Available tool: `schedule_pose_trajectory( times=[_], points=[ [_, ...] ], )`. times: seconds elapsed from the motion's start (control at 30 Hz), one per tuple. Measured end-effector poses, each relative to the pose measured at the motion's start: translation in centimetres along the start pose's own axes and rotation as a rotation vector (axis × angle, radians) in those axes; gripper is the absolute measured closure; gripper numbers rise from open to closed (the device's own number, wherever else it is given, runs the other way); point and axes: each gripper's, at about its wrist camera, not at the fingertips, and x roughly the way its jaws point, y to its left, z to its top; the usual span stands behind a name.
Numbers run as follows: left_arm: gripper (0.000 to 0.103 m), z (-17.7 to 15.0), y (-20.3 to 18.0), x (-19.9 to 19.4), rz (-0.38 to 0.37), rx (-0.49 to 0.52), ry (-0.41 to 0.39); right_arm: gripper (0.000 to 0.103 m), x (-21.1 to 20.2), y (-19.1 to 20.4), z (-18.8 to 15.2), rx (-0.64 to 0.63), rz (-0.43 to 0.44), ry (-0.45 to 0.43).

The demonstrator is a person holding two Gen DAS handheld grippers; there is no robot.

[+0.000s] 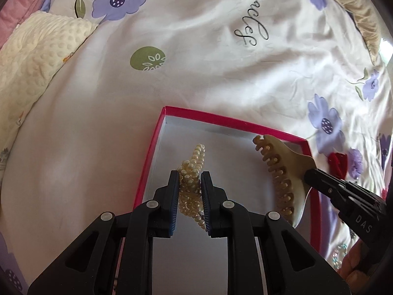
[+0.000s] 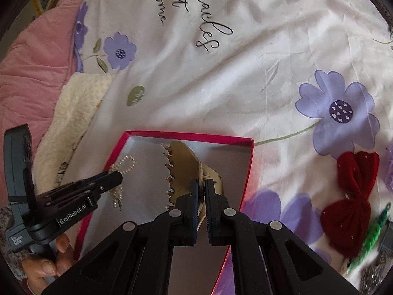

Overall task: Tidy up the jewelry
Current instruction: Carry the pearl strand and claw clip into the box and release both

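Note:
A shallow box with a pink rim (image 1: 221, 121) (image 2: 186, 136) and a pale inside lies on the flowered bedsheet. My left gripper (image 1: 190, 174) (image 2: 114, 177) is shut on a bunch of cream pearl strands (image 1: 194, 167) (image 2: 126, 164) and holds it over the box's left half. My right gripper (image 2: 201, 183) (image 1: 310, 175) is shut on a large beige claw hair clip (image 2: 183, 164) (image 1: 282, 172) and holds it over the box's right half.
A red velvet bow (image 2: 353, 196) (image 1: 339, 162) lies on the sheet right of the box. A green beaded piece (image 2: 368, 238), a dark comb (image 2: 386, 241) and a metal chain piece (image 2: 373, 275) lie at the far right. A cream bobbled blanket (image 1: 32, 73) and pink quilt (image 2: 32, 73) lie left.

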Motion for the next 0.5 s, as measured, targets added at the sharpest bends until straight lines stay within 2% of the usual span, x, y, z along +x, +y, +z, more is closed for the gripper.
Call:
schedule_pose_trajectory(
  times=[0.23, 0.5],
  points=[
    [0.087, 0.1, 0.1, 1.8, 0.017, -0.002, 0.025, 0.098, 0.8, -0.5, 0.0, 0.001, 0.002, 0.008],
    [0.085, -0.1, -0.2, 2.1, 0.035, 0.011, 0.027, 0.096, 0.8, -0.8, 0.1, 0.007, 0.021, 0.008]
  ],
)
